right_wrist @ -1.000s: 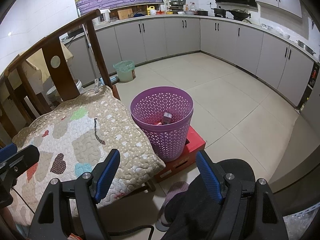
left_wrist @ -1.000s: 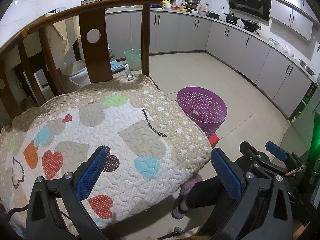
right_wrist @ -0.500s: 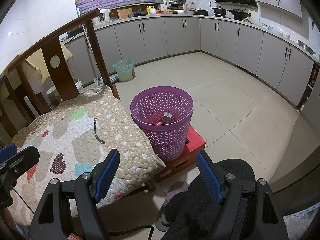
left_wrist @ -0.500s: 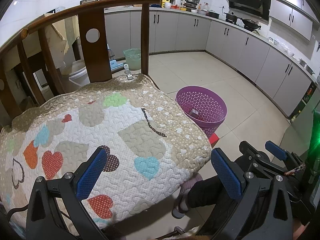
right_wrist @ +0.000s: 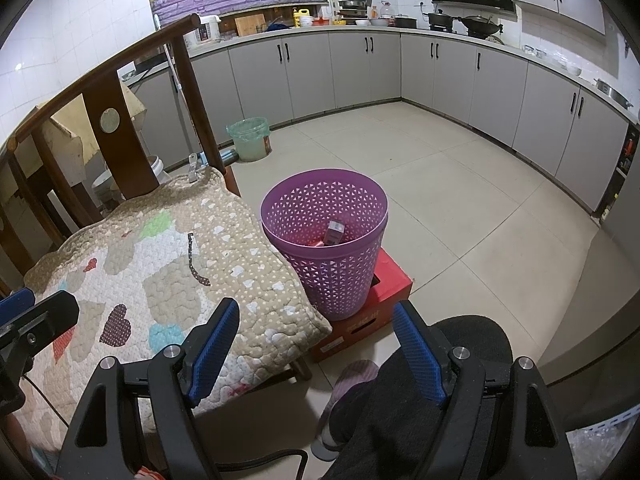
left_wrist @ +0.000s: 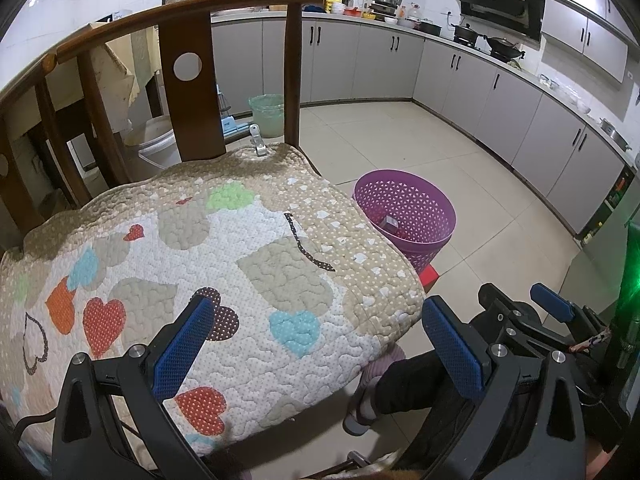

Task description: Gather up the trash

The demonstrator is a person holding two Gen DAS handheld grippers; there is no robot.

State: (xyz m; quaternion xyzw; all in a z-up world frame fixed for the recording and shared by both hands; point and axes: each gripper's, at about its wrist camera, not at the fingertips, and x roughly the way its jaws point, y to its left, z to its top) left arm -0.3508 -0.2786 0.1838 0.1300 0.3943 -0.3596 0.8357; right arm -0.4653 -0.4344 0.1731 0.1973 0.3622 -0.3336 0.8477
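A purple mesh waste basket stands on a red cardboard box on the floor, right of a wooden chair. A small carton lies inside the basket. My right gripper hangs open and empty in front of the basket, above the chair's near corner and a person's dark trouser leg. My left gripper is open too, with nothing between its blue pads, over the heart-patterned cushion. No loose trash shows on the cushion.
The wooden chair back rises behind the cushion. A pale green bin stands near the grey cabinets. A slippered foot and dark trouser leg sit below the grippers. Tiled floor stretches to the right.
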